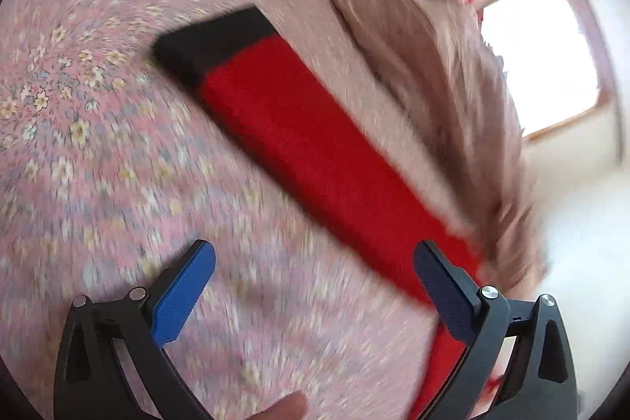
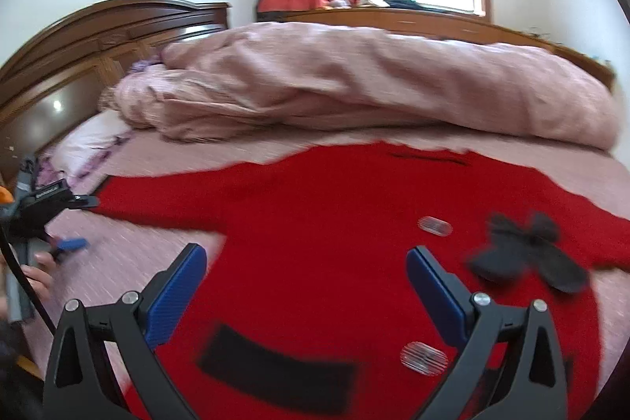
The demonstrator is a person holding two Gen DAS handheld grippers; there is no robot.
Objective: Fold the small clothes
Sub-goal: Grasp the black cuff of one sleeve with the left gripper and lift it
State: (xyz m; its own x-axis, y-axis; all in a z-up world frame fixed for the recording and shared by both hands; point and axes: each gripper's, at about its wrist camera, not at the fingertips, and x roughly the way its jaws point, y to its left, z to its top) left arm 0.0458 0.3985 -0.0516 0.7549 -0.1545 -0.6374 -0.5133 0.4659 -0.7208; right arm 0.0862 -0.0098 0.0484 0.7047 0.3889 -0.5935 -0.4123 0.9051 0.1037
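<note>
Looking at the spread, the red sweater [image 2: 334,231] lies flat on the pink floral bedsheet [image 1: 98,144], its body straight under the right gripper [image 2: 307,278]. One sleeve [image 1: 315,152] runs long and straight out to the left, ending in a black cuff [image 1: 212,42]. That sleeve's long axis points away from the left gripper [image 1: 315,286], slanting up-left in its view (blurry, mind you). Both tongs are spread wide, nothing between the fingers. I'd guess the left hand is the nearer one for the sleeve, which probably gets folded in across the body toward the black bow [image 2: 527,250].
</note>
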